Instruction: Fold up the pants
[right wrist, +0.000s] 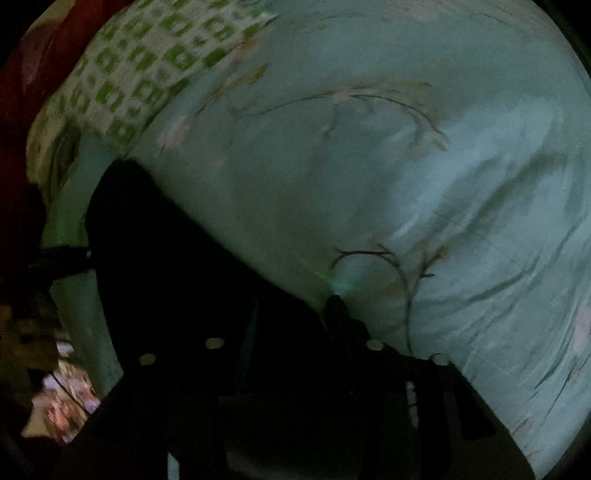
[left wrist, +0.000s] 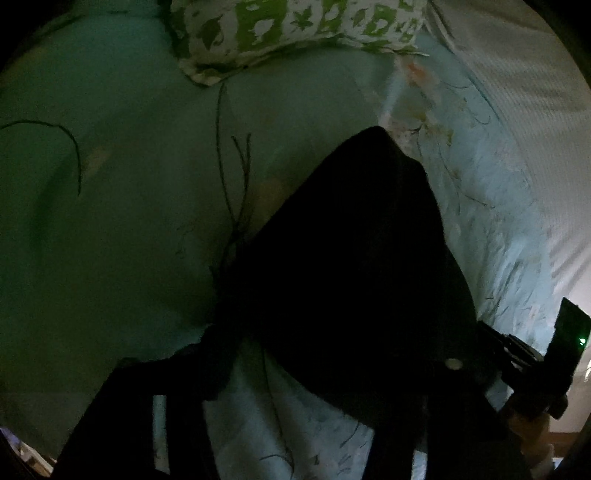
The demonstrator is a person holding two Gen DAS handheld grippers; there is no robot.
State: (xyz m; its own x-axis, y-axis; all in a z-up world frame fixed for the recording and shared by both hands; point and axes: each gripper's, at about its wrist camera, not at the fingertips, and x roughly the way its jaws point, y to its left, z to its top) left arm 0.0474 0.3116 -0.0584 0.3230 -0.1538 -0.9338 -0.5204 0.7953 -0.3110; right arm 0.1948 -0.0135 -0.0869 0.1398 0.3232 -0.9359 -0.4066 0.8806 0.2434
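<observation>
On pale green floral bedsheet (left wrist: pixel 129 221), black pants (left wrist: pixel 351 258) lie near leaf-patterned pillow (left wrist: pixel 295 26).

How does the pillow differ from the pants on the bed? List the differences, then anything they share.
1. Colour: the pillow is white with a green leaf and square print; the pants are plain black.
2. Place: the pillow lies at the far end of the bed; the pants are near the cameras, by the left hand-held gripper.
3. Pose: the pillow lies flat; the pants are bunched into a peak.

Shared: both are fabric on the pale teal bedsheet.
</observation>
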